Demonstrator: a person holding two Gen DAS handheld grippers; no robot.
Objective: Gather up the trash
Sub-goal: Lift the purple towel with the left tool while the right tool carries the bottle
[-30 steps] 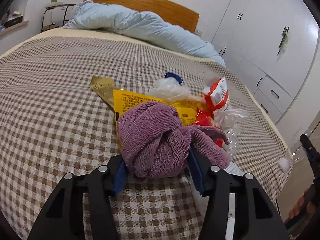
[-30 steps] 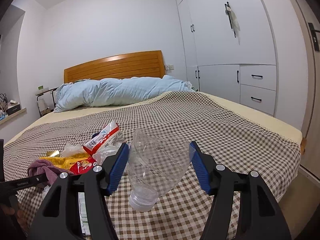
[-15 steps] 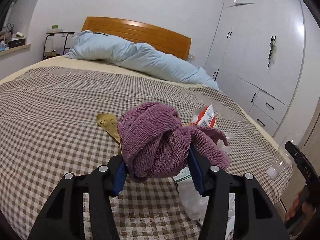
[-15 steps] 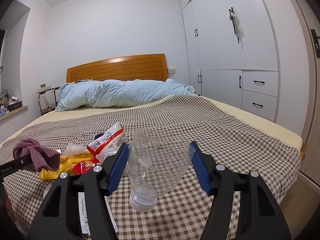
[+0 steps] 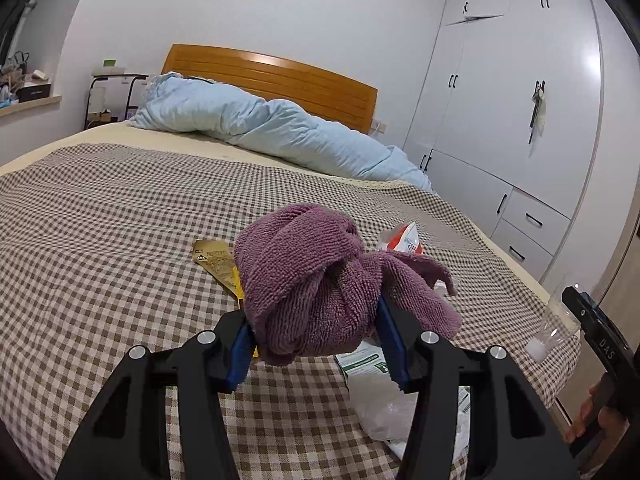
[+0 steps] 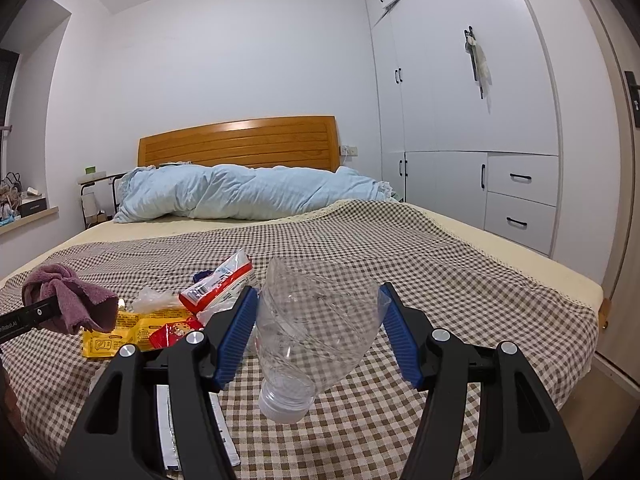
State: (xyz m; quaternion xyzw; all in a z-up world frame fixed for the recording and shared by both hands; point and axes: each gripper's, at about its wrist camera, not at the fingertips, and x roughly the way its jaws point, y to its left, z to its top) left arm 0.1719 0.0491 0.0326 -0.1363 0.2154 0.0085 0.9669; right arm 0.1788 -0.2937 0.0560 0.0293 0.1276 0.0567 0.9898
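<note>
My left gripper (image 5: 314,338) is shut on a bunched purple towel (image 5: 316,276), held above the checked bedspread (image 5: 100,232). The same towel (image 6: 68,300) shows at the left of the right wrist view. My right gripper (image 6: 318,332) is shut on a crushed clear plastic bottle (image 6: 312,328), cap down; this bottle (image 5: 554,326) also appears at the right edge of the left wrist view. On the bed lie a yellow snack packet (image 6: 136,330), a red and white wrapper (image 6: 218,284), a gold wrapper (image 5: 214,262) and clear plastic film (image 5: 384,408).
A light blue duvet (image 6: 248,192) lies across the head of the bed before a wooden headboard (image 6: 240,142). White wardrobes with drawers (image 6: 520,196) line the right wall. A small side table (image 5: 116,92) stands at the far left. A person's fingers (image 5: 586,420) hold the right gripper.
The left gripper has lifted the purple towel off the pile of wrappers and tilted up, so more of the room shows. The right gripper and its bottle have stayed put.
</note>
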